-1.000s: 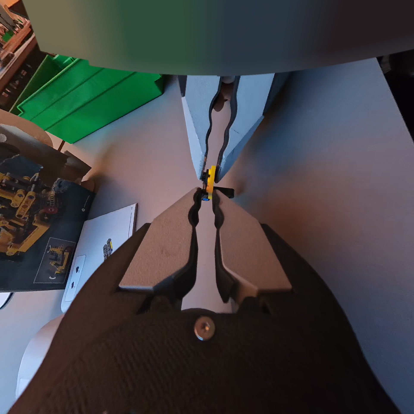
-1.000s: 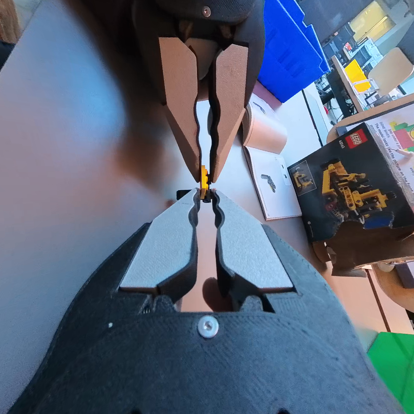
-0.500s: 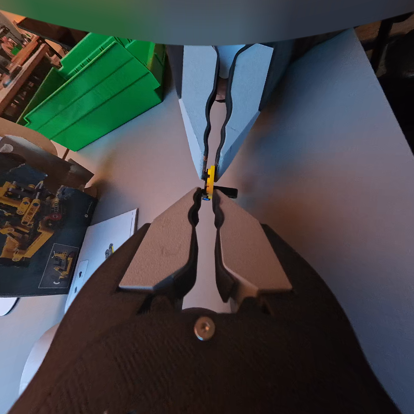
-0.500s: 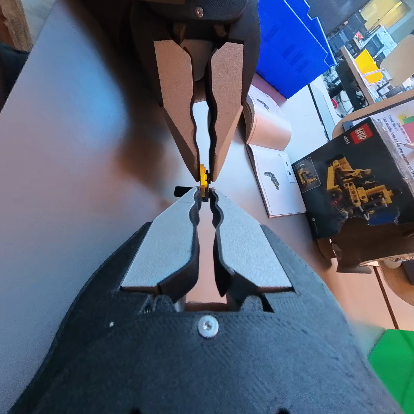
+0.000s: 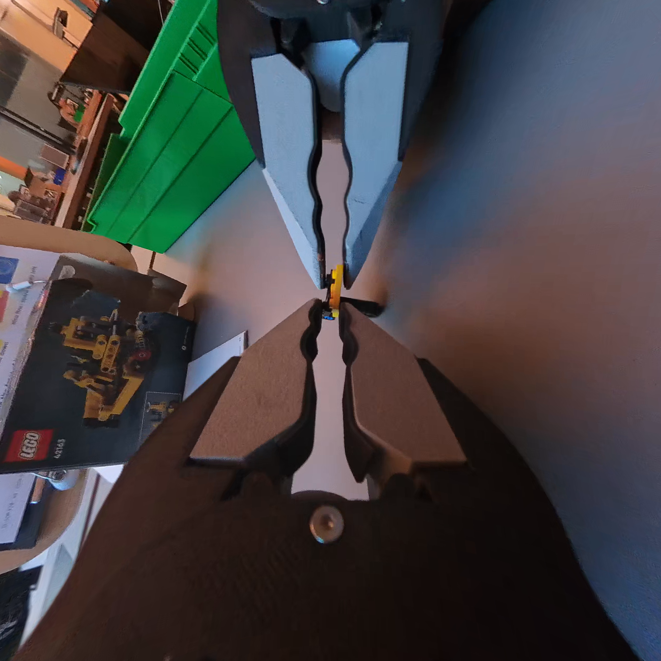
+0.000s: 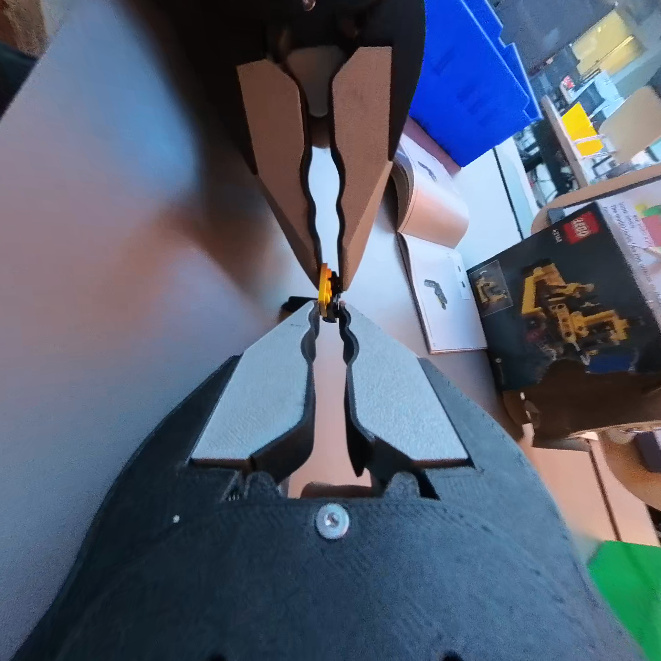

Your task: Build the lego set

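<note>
A small yellow and black lego assembly [image 5: 336,286] is held in the air between both grippers, which meet tip to tip over the grey table [image 5: 536,250]. My left gripper [image 5: 327,312] is shut on its near end, where a blue bit shows. A black pin [image 5: 365,307] sticks out sideways. The right gripper's grey fingers [image 5: 286,161] clamp the yellow end from above. In the right wrist view my right gripper [image 6: 327,312] is shut on the assembly [image 6: 324,291], and the left gripper's brown fingers [image 6: 279,143] clamp it from the far side.
Green bins [image 5: 171,143] stand at the back left in the left wrist view. The black lego box [image 5: 96,375] and an open instruction booklet [image 5: 214,361] lie left. In the right wrist view they show as box [image 6: 572,304] and booklet [image 6: 447,304], with blue bins [image 6: 465,71] behind.
Both grippers stay shut tip to tip on the assembly. The joined pair has tilted and shifted, so the box and the bins sit differently in both views.
</note>
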`<state>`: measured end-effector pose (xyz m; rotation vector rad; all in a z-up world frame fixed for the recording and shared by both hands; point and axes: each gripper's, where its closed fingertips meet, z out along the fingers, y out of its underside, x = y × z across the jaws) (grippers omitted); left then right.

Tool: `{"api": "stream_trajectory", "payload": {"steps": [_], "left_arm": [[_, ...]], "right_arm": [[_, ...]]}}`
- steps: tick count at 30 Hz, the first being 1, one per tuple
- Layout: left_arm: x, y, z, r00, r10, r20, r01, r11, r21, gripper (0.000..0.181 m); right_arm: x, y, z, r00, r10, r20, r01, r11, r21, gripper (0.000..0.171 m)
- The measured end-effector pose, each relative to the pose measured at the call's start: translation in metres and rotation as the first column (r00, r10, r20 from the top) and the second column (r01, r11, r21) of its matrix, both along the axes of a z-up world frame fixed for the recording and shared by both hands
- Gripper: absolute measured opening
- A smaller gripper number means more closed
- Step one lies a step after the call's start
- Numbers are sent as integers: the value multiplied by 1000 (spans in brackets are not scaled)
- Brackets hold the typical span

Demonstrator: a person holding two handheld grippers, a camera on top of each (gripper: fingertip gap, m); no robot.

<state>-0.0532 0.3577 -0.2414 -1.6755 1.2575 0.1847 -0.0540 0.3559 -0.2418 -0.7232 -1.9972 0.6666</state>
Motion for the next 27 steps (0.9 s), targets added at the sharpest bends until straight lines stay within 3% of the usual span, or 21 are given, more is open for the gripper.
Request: {"api": "stream_trajectory", "payload": {"steps": [5,11,17,21,27], "left_arm": [[3,-1,-1,993,-1,116,10,997,-83,7],[4,0,19,969,-21,246,27,999,-21,7],[6,0,37,919,-19,395,44,998,-54,6],[7,-5,37,926,-47,376,77,995,-66,7],[5,-10,38,964,-11,266,22,999,-39,5]], "right_arm": [[-3,-1,-2,1000,-6,1,6,1000,20,6],[-1,0,16,997,82,-14,-83,971,-223,6],[0,-1,32,991,121,-63,-135,928,-347,6],[1,-7,32,986,158,-59,-169,918,-359,6],[0,-11,31,984,162,-78,-179,935,-305,7]]}}
